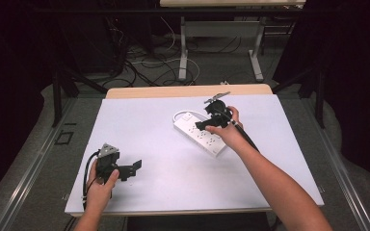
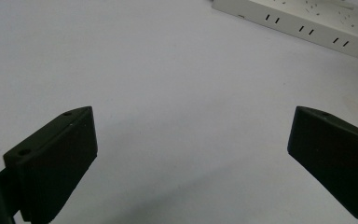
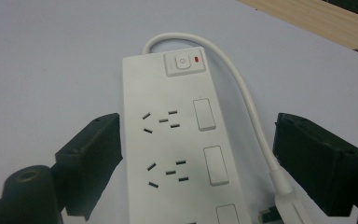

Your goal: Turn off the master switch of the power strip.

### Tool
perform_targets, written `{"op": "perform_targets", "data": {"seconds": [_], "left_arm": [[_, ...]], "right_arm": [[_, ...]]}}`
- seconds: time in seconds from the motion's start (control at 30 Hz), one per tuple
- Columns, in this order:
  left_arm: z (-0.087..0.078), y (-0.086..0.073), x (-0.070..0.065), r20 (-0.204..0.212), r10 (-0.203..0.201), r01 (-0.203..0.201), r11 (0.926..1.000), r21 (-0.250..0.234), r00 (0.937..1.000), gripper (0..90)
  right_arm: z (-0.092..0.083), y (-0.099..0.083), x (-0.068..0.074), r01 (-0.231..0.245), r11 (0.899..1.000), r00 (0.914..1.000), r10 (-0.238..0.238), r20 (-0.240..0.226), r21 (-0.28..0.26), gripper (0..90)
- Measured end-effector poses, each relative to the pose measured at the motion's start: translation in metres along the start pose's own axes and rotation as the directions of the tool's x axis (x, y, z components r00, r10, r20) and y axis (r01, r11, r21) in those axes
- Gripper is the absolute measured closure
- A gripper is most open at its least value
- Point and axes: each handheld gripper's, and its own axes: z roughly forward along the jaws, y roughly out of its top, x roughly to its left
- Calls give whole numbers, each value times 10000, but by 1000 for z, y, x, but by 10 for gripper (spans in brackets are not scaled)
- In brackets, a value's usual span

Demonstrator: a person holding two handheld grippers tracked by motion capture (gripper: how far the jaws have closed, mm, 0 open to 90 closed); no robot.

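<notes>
Here the strip (image 3: 177,154) lies flat mid-table, straddled by the right gripper (image 3: 196,154), whose jaws are spread and press nothing. The left gripper (image 2: 191,158) is parked open, well apart. Next, a switch probably needs lining up.

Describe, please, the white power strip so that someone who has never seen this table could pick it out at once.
On the white table, look right of centre, toward the far edge, just beneath the right hand-held gripper. There lies the power strip, a long white bar set at a slant. It has rows of sockets, a switch with a small red light at one end, and a white cord that loops out beside that switch.
</notes>
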Motion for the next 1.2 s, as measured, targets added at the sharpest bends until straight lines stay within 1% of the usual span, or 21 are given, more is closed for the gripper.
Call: {"op": "perform_targets", "data": {"seconds": [0.03,0.07,0.1,0.17,0.2,0.23,0.27,0.3,0.33,0.37,0.4,0.43,0.53,0.63,0.73,0.77,0.83,0.87,1.0,1.07,1.2], "left_arm": [[0,0,0,8,-11,11,10000,-9,10000,16],[0,0,0,-12,58,-58,10000,0,10000,16],[-1,1,1,45,81,-82,9999,128,10000,16],[-1,1,0,24,84,-84,9999,69,10000,16],[-2,1,1,61,110,-111,9998,142,9999,16],[-2,1,1,48,109,-109,9999,130,9999,16],[-2,1,1,45,105,-105,9999,128,9999,16],[-1,1,0,17,88,-88,10000,23,10000,16],[-1,1,0,8,112,-112,9999,52,9999,16],[-1,1,0,15,118,-118,9999,46,9999,16],[-1,1,0,9,134,-134,9999,60,9999,16],[-1,1,0,6,133,-134,9999,63,9999,16],[-2,1,0,10,129,-129,9999,56,9999,16],[-2,1,0,12,134,-134,9999,57,9999,16],[-2,1,-1,29,146,-147,9999,75,9999,16],[-2,1,-1,31,151,-151,9999,64,9999,16],[-2,2,-1,15,126,-126,9999,65,9999,16],[-2,2,-1,13,129,-129,9999,65,9999,16],[-2,1,-1,8,127,-127,9999,70,9999,16],[-2,1,-1,4,125,-125,9999,65,9999,16],[-2,1,-1,-1,156,-156,9999,65,9999,16]], "right_arm": [[-3,-1,0,-81,10000,10000,81,-15,-14,149],[-5,-3,0,-31,10000,9999,31,97,-32,148],[-8,-5,0,-102,9999,9999,103,108,-47,146],[-13,-9,2,-40,10000,9999,41,121,-37,133],[-15,-11,2,28,10000,9998,-27,187,-47,111],[-17,-13,3,65,10000,9999,-64,152,-41,77],[-18,-15,3,66,10000,9998,-67,197,44,35],[-20,-17,3,164,9997,9995,-169,281,202,2],[-21,-18,4,168,9995,9995,-175,250,271,0],[-23,-21,4,180,9996,9996,-184,193,233,0],[-25,-23,5,84,9997,9999,-87,139,227,0],[-28,-26,4,116,9996,9999,-119,107,242,0],[-34,-33,3,48,9999,9999,-49,95,132,0],[-41,-41,1,-29,10000,9998,29,178,-34,0],[-49,-49,-1,-149,9998,9998,151,164,-90,0],[-52,-52,-2,-97,9998,9998,100,195,-176,0],[-57,-57,-4,-255,9994,9995,259,170,-217,0],[-60,-59,-5,-220,9995,9994,226,264,-228,0],[-70,-69,-6,-250,9990,9993,261,278,-383,0],[-75,-73,-7,-176,9987,9990,195,395,-477,0],[-82,-81,-7,-286,9980,9987,309,408,-565,0]]}}
